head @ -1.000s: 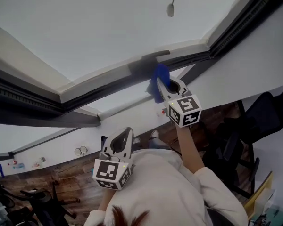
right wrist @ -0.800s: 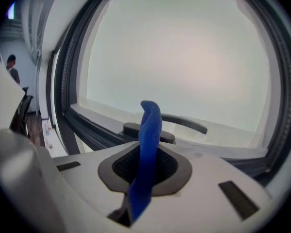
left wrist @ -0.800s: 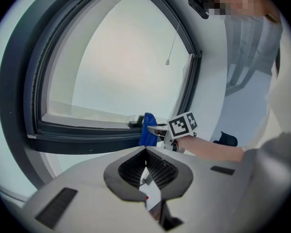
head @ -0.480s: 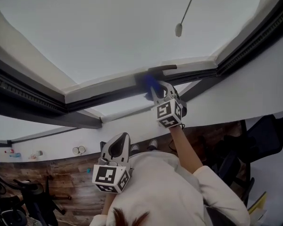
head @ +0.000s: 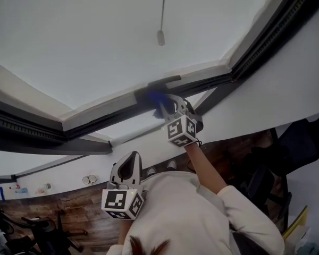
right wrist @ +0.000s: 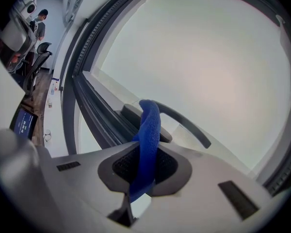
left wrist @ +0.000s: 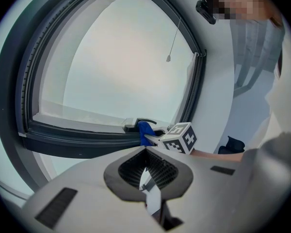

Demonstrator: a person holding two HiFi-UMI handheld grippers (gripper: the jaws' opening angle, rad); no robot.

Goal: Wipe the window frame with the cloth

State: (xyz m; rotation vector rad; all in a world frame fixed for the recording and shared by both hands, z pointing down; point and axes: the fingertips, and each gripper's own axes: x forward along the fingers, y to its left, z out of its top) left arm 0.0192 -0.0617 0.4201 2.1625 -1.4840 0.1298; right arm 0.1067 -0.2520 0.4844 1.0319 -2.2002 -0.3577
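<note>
A blue cloth (head: 156, 100) is pressed against the dark window frame (head: 101, 110) just below the window handle (head: 165, 82). My right gripper (head: 167, 108) is shut on it, arm stretched up. In the right gripper view the cloth (right wrist: 148, 130) stands as a folded strip between the jaws, with the handle (right wrist: 184, 123) and frame rails (right wrist: 89, 110) right behind it. My left gripper (head: 129, 161) hangs low near my chest, shut and holding nothing. From the left gripper view (left wrist: 146, 152) I see the cloth (left wrist: 144, 131) at the frame (left wrist: 77, 137).
A blind cord with a small weight (head: 160, 37) dangles before the glass. Below lie a white sill with small items (head: 88, 180), a wooden floor, black office chairs (head: 300, 137) on the right and exercise bikes (head: 37, 228) at the lower left.
My right gripper has moved the cloth leftward along the frame, up under the handle. The left gripper has stayed low near my body.
</note>
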